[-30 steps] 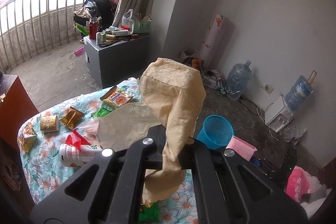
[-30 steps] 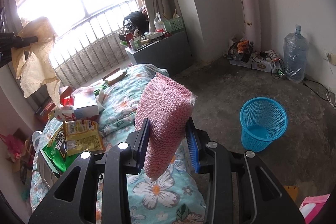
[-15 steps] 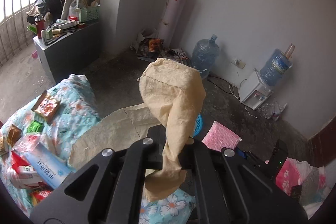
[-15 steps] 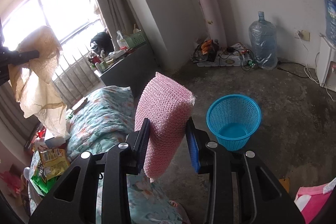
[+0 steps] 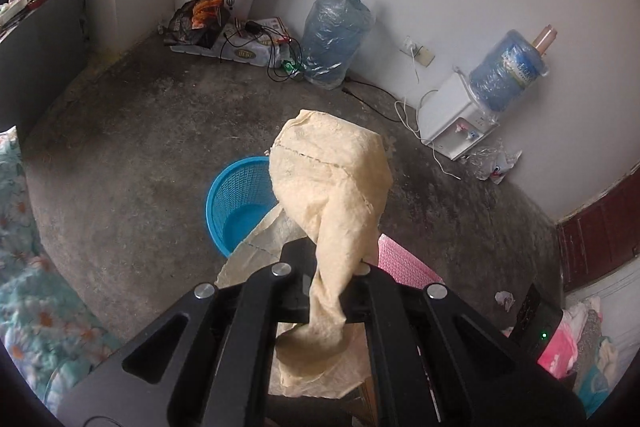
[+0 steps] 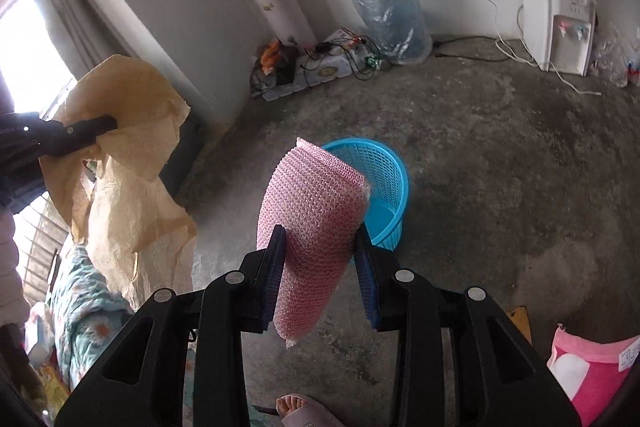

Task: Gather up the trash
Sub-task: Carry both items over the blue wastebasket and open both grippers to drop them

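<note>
Tan paper sheet (image 5: pixel 332 183) and pink bubble wrap (image 6: pixel 314 211), both held above concrete floor (image 6: pixel 480 167).
Clamped in left tool (image 5: pixel 332 267) and right tool (image 6: pixel 320 267); blue basket (image 6: pixel 384 183) just beyond.

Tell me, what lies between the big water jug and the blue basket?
Bare concrete floor, seen in the right wrist view, between water jug and blue basket.
</note>
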Demonstrator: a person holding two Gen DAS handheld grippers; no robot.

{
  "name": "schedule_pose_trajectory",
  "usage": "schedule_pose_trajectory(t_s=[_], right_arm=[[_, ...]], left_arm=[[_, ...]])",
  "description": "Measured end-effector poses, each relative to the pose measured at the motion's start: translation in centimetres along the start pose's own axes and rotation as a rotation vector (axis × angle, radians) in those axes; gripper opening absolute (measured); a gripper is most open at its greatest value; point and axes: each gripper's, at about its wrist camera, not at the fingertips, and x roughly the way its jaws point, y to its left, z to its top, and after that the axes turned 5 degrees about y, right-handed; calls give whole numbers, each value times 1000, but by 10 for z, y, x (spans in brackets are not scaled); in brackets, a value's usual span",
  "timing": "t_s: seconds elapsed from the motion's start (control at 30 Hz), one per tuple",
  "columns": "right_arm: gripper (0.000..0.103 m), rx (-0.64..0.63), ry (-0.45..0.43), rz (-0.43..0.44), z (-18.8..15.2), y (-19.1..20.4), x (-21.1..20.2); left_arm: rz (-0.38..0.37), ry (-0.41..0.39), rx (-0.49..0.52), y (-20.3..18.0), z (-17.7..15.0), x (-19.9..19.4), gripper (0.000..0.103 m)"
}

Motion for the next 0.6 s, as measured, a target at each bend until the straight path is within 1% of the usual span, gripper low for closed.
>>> schedule_pose_trajectory(t_s=[0.13,0.3,0.47,0.5,0.53,0.57,0.6], right_arm=[[34,78,57,-9,17,-24,44],[34,139,117,-27,36,-38,95],[34,153,148,-60,48,-42,143],[37,164,145,-71,50,-44,153],[37,172,140,-79,52,-46,163],[44,176,134,-77,53,-47,174],[55,180,141,-66,53,-48,186]], left_arm=[[9,39,-26,12,18,69,0],[38,72,-28,32,32,141,0],[72,105,-22,46,39,189,1],[76,110,-22,48,40,197,1],[81,122,-21,50,40,204,12],[99,141,-21,51,40,211,36],[125,145,-22,52,40,217,49]])
